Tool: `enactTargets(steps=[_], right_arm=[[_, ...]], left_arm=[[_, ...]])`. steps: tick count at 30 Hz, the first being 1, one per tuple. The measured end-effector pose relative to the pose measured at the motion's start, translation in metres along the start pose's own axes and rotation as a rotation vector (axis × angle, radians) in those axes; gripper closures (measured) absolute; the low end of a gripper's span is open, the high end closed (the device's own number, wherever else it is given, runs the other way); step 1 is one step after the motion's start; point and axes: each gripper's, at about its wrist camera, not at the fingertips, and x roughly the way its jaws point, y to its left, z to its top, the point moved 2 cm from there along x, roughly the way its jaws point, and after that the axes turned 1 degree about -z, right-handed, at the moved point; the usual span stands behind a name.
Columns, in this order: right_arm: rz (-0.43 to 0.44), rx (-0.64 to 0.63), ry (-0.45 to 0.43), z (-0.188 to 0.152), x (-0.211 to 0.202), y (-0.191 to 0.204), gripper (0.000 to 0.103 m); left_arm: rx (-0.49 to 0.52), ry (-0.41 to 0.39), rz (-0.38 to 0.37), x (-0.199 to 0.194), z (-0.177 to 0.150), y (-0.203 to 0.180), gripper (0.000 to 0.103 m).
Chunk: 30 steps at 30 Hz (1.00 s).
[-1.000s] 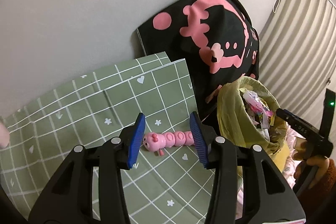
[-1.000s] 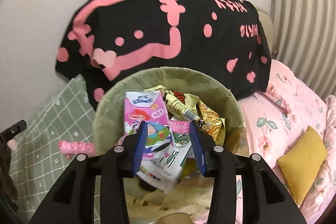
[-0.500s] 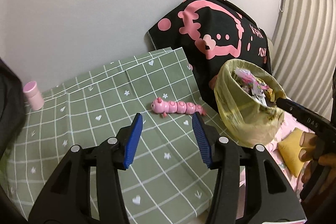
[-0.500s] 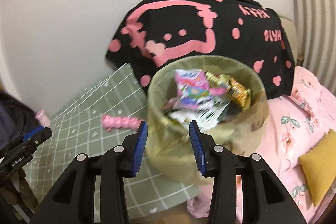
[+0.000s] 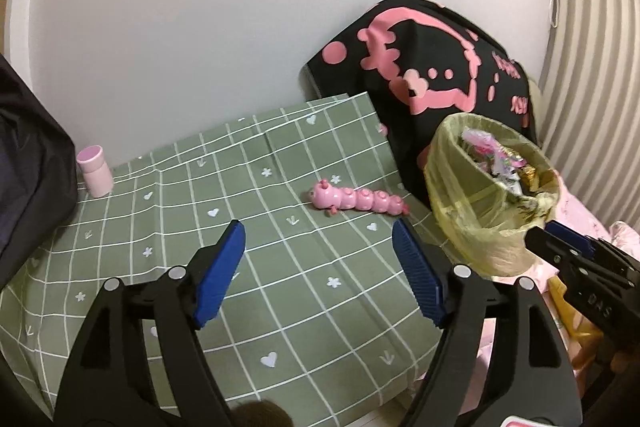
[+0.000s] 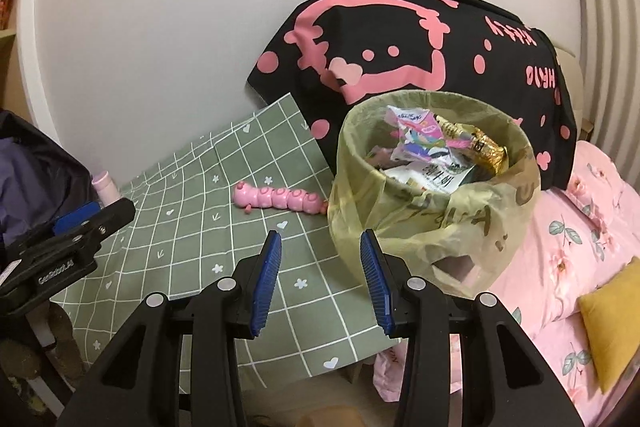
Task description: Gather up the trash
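Hovering above the green checked cloth [image 5: 280, 267], the left gripper [image 5: 318, 267] has its blue fingers spread wide with nothing between them. Straight ahead of it, toward the cloth's far right edge, lies the pink caterpillar toy [image 5: 358, 201], long axis running left to right, head to the left, crosswise to the line of approach, so the fingers would have to close across its length or turn to take its narrow body. It is a chain of round pink segments with little feelers, glossy plastic by the look of it.

Over on the right, the bin [image 6: 432, 187] stands at the cloth's right edge, beside the pink flowered bedding [image 6: 580, 247], lined with a yellowish bag and piled with wrappers [image 6: 428, 143] and packets nearly to the rim. The toy's tail end sits just beside the bin wall. The right gripper [image 6: 320, 277] hangs empty too, fingers parted at a narrower gap, pointing at the near side of the bin.

My call: the left one is nearer the toy and better lined up. No loose rubbish shows on the cloth; a small pink cup [image 5: 95, 171] stands at its far left corner.
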Motion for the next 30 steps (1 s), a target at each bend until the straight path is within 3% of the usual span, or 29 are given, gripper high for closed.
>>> enactTargets(steps=[9, 30], right_arm=[[-0.011, 0.006, 0.012, -0.008, 0.004, 0.002, 0.064], [-0.041, 0.017, -0.005, -0.011, -0.007, -0.003, 0.064]], left_arm=[[0.011, -0.008, 0.071, -0.004, -0.004, 0.001, 0.031], [0.044, -0.006, 0.034, -0.01, -0.005, -0.015, 0.031]])
